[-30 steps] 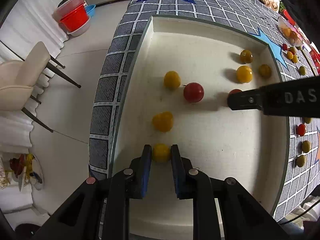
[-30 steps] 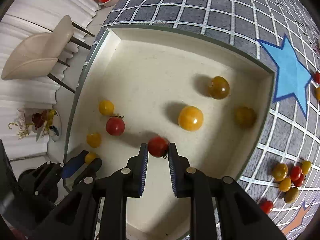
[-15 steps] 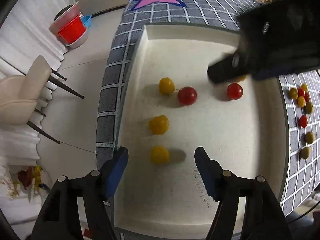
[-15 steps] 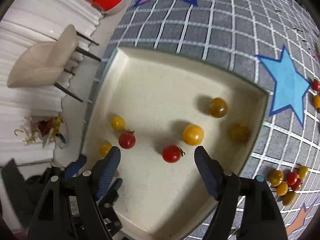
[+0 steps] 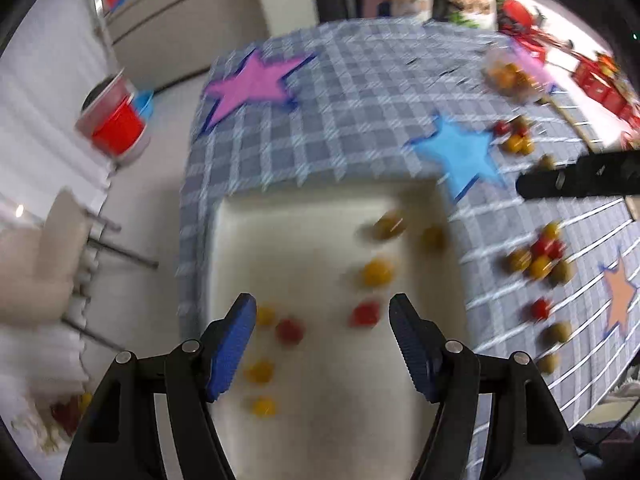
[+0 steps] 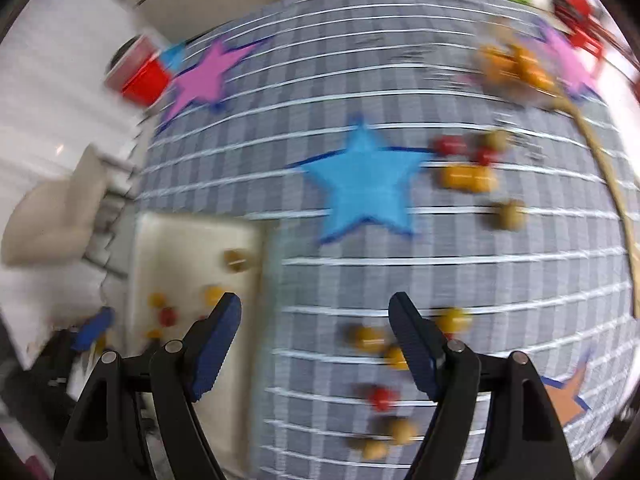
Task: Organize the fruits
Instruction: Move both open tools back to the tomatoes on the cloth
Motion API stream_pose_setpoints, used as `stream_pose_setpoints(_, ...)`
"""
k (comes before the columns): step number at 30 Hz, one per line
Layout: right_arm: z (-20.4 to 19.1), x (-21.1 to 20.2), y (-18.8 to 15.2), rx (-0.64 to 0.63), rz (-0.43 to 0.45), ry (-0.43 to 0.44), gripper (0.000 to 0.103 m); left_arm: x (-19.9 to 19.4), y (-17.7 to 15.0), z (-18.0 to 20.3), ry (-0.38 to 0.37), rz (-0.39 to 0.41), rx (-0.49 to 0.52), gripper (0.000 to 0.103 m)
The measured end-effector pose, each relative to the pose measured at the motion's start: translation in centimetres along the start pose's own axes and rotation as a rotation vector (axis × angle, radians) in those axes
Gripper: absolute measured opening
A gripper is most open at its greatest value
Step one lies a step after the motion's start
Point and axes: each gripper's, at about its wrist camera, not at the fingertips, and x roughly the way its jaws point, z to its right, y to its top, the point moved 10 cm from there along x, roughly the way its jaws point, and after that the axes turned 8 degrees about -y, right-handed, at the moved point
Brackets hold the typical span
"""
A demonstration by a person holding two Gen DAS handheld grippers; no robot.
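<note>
The white tray on the checked cloth holds several cherry tomatoes. Three yellow ones line its left side, with a red one beside them. Another red one, a yellow one and two olive ones lie to the right. My left gripper hangs open above the tray's near half, holding nothing. My right gripper is open and bare over the cloth right of the tray. Loose tomatoes lie under it. Both views are motion-blurred.
More loose tomatoes are scattered over the cloth to the right. A clear bag of orange fruit and red crates stand at the back right. A beige chair and red bowls are on the floor to the left.
Both grippers opened, leaving a yellow tomato and a red tomato lying in the tray, then rose. The right gripper swung right, off the tray and over the cloth.
</note>
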Motion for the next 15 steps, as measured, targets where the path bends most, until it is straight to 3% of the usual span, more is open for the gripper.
stream_pose_setpoints(3, 5.3, 0.9, 0.4, 0.066, -0.017, -0.101, 0.079, 0.4, 3.1, 2.9, -0.04, 0.015, 0.047, 0.07)
stream_pose_setpoints(8, 11.4, 2.4, 1.1, 0.146, -0.041, -0.147, 0.079, 2.7, 7.4, 7.7, -0.097, 0.0, 0.098, 0.07)
stream_pose_setpoints(11, 12.3, 3.2, 1.3, 0.157, -0.039, -0.144, 0.078, 4.6, 8.7, 10.4, -0.108, -0.032, 0.136, 0.07)
stream_pose_setpoints(15, 12.8, 3.9, 1.9, 0.152, -0.037, -0.117, 0.063, 6.8, 9.8, 12.7, -0.113, -0.061, 0.178, 0.07)
